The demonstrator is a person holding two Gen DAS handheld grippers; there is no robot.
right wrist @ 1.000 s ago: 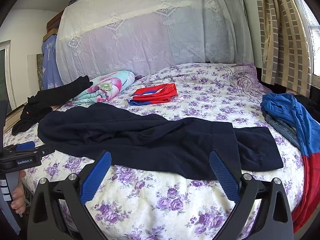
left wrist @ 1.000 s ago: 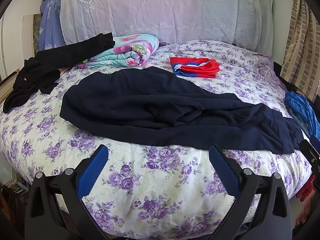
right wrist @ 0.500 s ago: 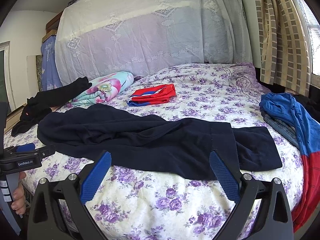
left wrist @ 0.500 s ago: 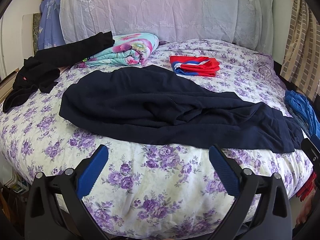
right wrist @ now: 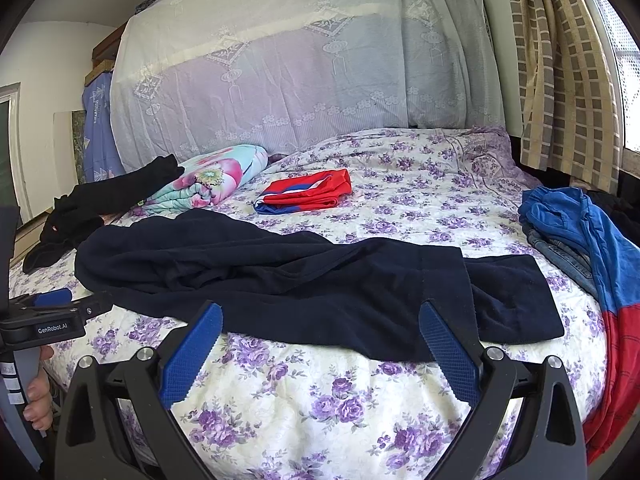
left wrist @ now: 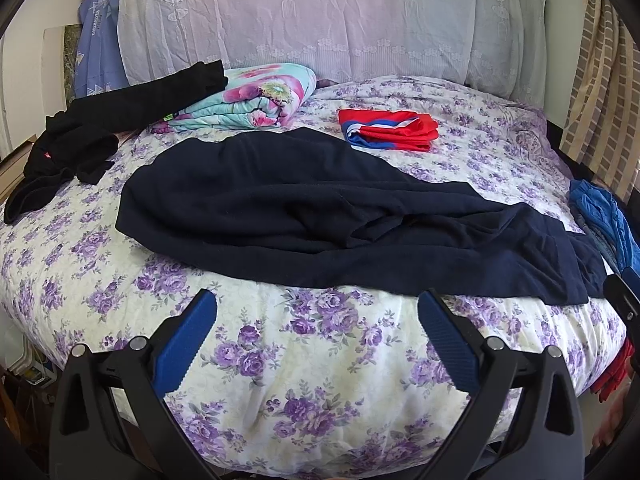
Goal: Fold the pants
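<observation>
I am facing a bed (right wrist: 400,184) in a purple floral cover. A white lace cloth (right wrist: 304,68) is hanging over the headboard. Checked curtains (right wrist: 560,72) are hanging at the right, daylight coming through the window (right wrist: 628,60) beside them. The left wall (right wrist: 44,64) is showing white.

Both wrist views look from just off the bed's (left wrist: 320,380) foot edge toward the draped headboard (left wrist: 320,20), low and close to the mattress. The left wrist view sits nearer the foot's left corner, facing almost square on. The right wrist view sits nearer the right corner, angled slightly leftward, and catches the left gripper (right wrist: 52,316) at its left edge. Both share the dark pants (left wrist: 320,216) (right wrist: 280,276) and the bed's (right wrist: 340,400) middle.
</observation>
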